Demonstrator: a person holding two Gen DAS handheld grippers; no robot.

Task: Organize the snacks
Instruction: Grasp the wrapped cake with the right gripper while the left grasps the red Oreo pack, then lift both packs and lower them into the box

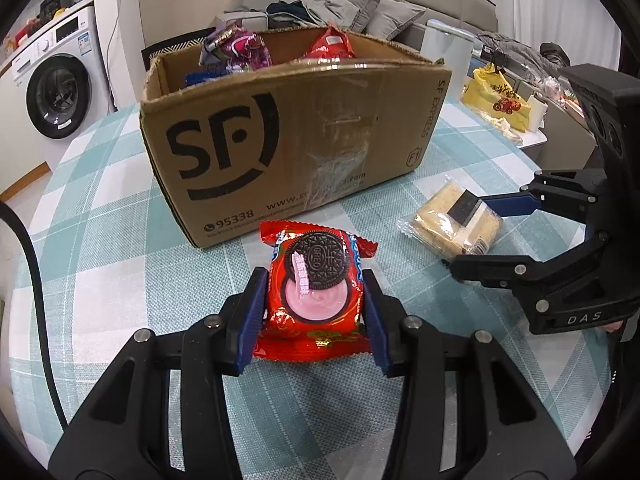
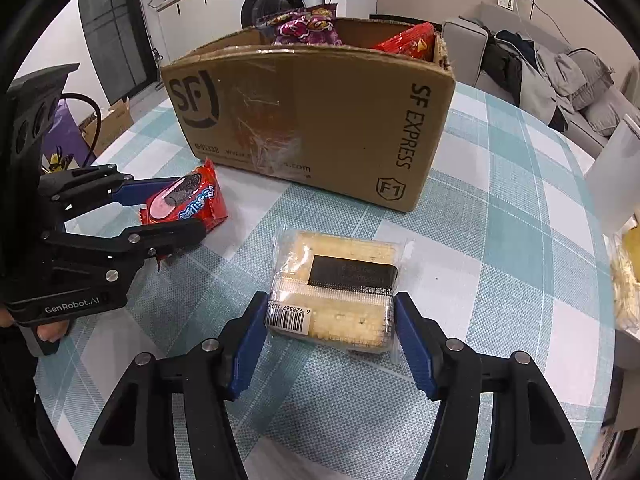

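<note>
A round table (image 2: 500, 208) under a teal-and-white checked cloth is taking up most of the room in front of me, and an open SF Express cardboard box (image 1: 296, 136) is sitting on it toward the far side. Inside the box, a purple snack bag (image 1: 240, 46) is poking up at one end and a red snack bag (image 1: 332, 44) is leaning at the other, both rising above the rim.

On the cloth in front of the box two snacks are lying well apart. The red Oreo packet (image 1: 316, 292) is lying flat, just off one of the box's near corners — the left gripper (image 1: 316, 320) is closing its blue pads onto the packet's two long sides, and the wrapper is looking pinched between them, so it is gripping the packet. Fingertips of the person's hand (image 2: 50, 334) are showing under that gripper's handle.

The clear-wrapped packet of pale crackers (image 2: 336, 292), with a black label and a barcode sticker, is lying flat nearer the box's other front corner. The right gripper (image 2: 332, 328) is straddling it, one blue pad on each short side; the pads are sitting right at the wrapper's edges, but I cannot tell whether they are actually pressing on it.
</note>
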